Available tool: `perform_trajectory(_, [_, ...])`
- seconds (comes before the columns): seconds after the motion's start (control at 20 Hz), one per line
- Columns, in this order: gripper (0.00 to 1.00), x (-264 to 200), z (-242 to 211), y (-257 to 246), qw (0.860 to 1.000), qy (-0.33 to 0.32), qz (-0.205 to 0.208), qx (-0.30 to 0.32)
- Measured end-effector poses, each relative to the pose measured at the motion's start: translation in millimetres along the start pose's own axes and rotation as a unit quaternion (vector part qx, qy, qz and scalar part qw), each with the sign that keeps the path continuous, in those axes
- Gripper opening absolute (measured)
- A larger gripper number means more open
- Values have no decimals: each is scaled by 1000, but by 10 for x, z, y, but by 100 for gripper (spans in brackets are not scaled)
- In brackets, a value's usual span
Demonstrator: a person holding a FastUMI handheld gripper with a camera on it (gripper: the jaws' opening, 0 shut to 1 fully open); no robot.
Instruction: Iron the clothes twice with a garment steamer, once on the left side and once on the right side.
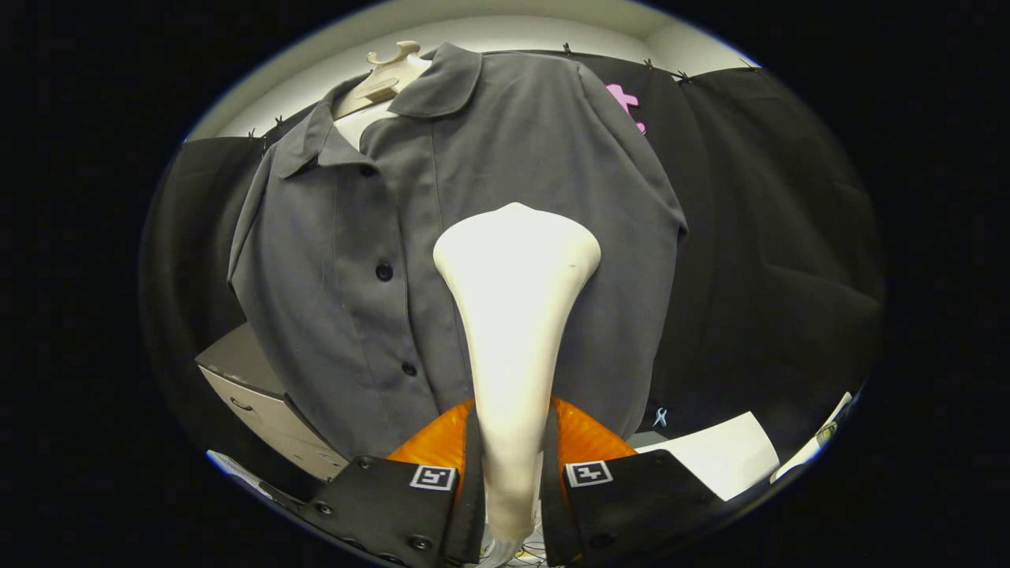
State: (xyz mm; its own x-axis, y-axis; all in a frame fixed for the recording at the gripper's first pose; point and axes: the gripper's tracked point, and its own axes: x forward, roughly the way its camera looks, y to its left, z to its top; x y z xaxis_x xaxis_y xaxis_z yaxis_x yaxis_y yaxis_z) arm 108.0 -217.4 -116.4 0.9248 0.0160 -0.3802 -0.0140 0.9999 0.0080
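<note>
A grey short-sleeved shirt with dark buttons hangs on a pale hanger in front of the booth's black cloth. My gripper is shut on the handle of a white garment steamer, one finger on each side of it. The steamer's wide head points up at the shirt's right half, just right of the button placket, at about chest height. Whether the head touches the cloth is not clear from this angle.
A light grey drawer cabinet stands low behind the shirt's left hem. A white sheet lies on a surface to the right of the fingers. Black cloth hangs all around.
</note>
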Motion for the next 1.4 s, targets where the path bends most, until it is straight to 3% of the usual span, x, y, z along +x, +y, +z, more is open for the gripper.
perform_trajectory(1.4, [37, 264, -1796, -430, 991, 134, -11, 18])
